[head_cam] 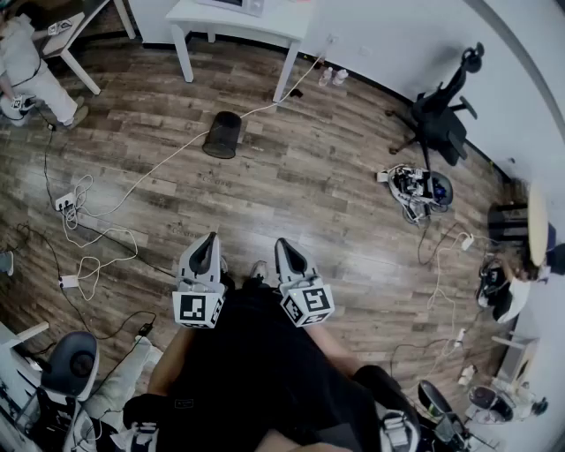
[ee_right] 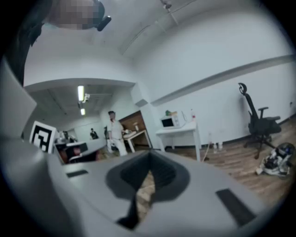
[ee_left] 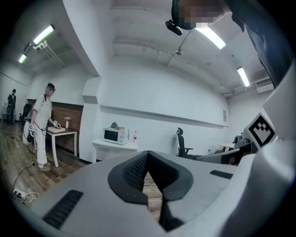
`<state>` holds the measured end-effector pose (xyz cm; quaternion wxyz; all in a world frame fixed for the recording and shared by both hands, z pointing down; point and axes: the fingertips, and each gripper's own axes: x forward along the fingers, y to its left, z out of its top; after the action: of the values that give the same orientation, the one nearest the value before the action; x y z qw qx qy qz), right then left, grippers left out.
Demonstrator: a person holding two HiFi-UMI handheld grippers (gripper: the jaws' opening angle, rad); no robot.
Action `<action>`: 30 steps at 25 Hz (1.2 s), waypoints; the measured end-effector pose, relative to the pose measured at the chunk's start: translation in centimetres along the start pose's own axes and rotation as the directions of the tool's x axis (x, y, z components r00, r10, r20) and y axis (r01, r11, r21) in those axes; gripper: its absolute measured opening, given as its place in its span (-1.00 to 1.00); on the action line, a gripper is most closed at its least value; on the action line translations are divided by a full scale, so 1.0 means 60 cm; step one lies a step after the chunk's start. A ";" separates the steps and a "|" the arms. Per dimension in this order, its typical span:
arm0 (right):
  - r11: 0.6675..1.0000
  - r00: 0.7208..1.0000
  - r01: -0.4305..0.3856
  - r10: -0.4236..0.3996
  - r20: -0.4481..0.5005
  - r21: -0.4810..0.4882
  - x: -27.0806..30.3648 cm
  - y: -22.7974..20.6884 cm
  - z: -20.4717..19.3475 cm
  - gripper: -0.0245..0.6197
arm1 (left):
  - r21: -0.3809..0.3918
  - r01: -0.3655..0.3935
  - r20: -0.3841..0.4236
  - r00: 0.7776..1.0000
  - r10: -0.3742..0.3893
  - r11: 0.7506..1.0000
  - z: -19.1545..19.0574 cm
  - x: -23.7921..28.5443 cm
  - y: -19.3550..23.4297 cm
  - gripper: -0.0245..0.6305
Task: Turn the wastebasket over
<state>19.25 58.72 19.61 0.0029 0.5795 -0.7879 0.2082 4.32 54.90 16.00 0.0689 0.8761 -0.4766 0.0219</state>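
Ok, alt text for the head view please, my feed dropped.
A black mesh wastebasket sits on the wood-plank floor ahead, near a white table. The left gripper and right gripper hover close to the person's body, jaws shut, empty.

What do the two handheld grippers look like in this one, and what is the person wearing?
The left gripper and the right gripper both have light grey, tapering shells, lined inside with black ribbed pads. Each carries a white cube printed with black square markers. The person wears dark clothing.
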 end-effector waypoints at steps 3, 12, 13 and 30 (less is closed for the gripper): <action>1.000 1.000 -0.004 0.004 -0.002 0.000 -0.001 0.003 0.002 -0.82 | 0.000 0.003 -0.015 1.000 -0.003 1.000 0.005 0.000 -0.003 -0.83; 0.999 0.999 -0.033 0.033 0.021 -0.002 -0.011 0.007 0.010 -0.82 | 0.013 0.002 -0.006 1.000 -0.002 1.000 0.004 -0.006 -0.016 -0.83; 0.999 0.999 -0.035 0.035 0.024 0.003 -0.013 0.004 0.010 -0.82 | 0.018 0.003 -0.005 1.000 -0.003 1.000 0.004 -0.006 -0.019 -0.83; 0.994 0.994 -0.106 0.107 -0.022 0.027 -0.014 -0.038 -0.026 -0.82 | -0.009 -0.095 -0.058 0.994 0.095 0.995 -0.021 -0.019 -0.062 -0.83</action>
<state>21.25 59.43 21.55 -0.0064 0.5341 -0.8149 0.2251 6.83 58.02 16.76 0.0865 0.8510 -0.5157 0.0474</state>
